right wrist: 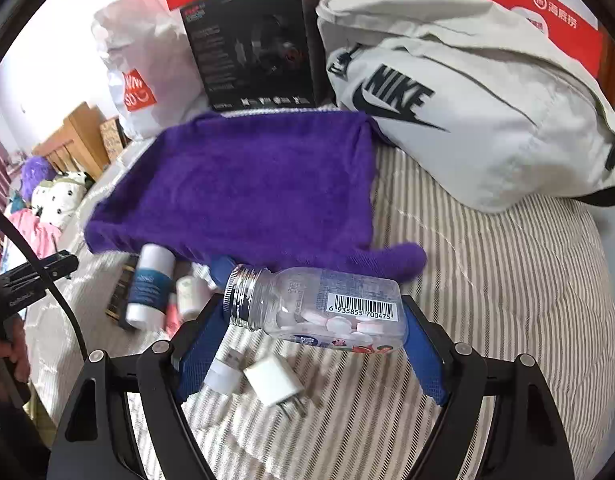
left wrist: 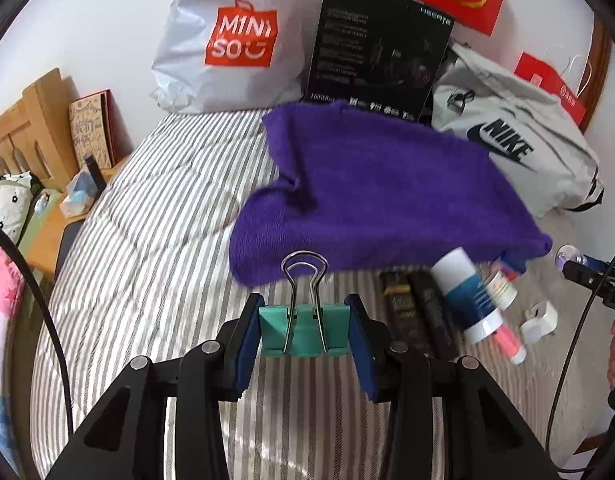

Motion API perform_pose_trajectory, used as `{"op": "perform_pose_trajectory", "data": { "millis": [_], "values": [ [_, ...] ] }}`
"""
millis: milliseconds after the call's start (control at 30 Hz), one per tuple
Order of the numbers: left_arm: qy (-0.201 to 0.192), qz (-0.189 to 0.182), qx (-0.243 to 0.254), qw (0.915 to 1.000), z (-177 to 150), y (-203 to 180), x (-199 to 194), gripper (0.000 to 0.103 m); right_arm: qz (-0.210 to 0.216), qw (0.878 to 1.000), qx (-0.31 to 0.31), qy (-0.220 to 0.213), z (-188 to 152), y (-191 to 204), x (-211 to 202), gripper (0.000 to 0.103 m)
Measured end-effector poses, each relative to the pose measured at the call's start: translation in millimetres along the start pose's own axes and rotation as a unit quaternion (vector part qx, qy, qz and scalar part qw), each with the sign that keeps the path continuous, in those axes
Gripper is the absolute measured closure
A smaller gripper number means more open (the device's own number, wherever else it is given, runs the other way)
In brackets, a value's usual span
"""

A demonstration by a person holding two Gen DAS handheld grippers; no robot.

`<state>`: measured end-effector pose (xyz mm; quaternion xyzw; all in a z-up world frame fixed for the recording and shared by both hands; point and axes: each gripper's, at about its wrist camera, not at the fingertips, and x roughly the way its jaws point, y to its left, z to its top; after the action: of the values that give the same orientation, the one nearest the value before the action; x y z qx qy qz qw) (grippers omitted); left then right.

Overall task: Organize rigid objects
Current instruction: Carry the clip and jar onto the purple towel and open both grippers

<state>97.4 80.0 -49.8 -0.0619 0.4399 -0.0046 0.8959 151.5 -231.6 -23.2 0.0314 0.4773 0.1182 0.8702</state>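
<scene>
While our left gripper (left wrist: 305,330) is clamped on a teal binder clip (left wrist: 305,332), wire handles pointing away from us above the striped bed (left wrist: 147,240), our right gripper (right wrist: 315,320) is clamped on a clear bottle (right wrist: 319,308) lying sideways — threaded mouth to the left, no cap on it, white tablets inside and a barcode label facing up. Below the bottle, on the bedcover, lie a white plug (right wrist: 271,380) and a small white adapter (right wrist: 223,376), just beside each other. Further out we see a purple towel (left wrist: 379,188) spread on the bed, and at its near edge a cluster: a white-and-blue tube (left wrist: 467,292), two dark boxes (left wrist: 419,312), a small white jar (left wrist: 501,290) and a pink marker (left wrist: 507,340) — packed close, some touching. Behind the towel stand a grey Nike bag (right wrist: 467,112), a black box (left wrist: 379,48) and a white Miniso bag (left wrist: 231,40).
</scene>
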Motion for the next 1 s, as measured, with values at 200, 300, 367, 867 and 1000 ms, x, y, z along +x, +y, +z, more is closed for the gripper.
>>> {"op": "perform_pose_trajectory", "data": {
  "millis": [200, 300, 367, 867, 1000],
  "values": [
    [-0.014, -0.013, 0.004, 0.9998, 30.5, -4.7, -1.4, 0.064, 0.005, 1.0, -0.005, -0.009, 22.5, 6.4, -1.6, 0.02],
    [-0.019, -0.019, 0.007, 0.9996, 47.3, -8.1, 0.0, 0.064, 0.007, 1.0, -0.006, -0.012, 36.1, 8.7, -1.4, 0.02],
    [-0.022, -0.021, 0.01, 0.9995, 59.0, -11.0, 2.9, 0.064, 0.008, 1.0, -0.01, -0.015, 47.2, 10.4, 0.3, 0.02],
    [-0.002, -0.047, 0.019, 0.9987, 131.0, -33.4, 74.1, 0.064, 0.012, 1.0, -0.023, 0.004, 118.0, 9.6, 69.9, 0.02],
    [0.006, -0.048, 0.021, 0.9986, 147.3, -38.4, 102.3, 0.064, 0.01, 1.0, -0.022, 0.017, 132.2, 8.0, 103.1, 0.02]
  ]
}}
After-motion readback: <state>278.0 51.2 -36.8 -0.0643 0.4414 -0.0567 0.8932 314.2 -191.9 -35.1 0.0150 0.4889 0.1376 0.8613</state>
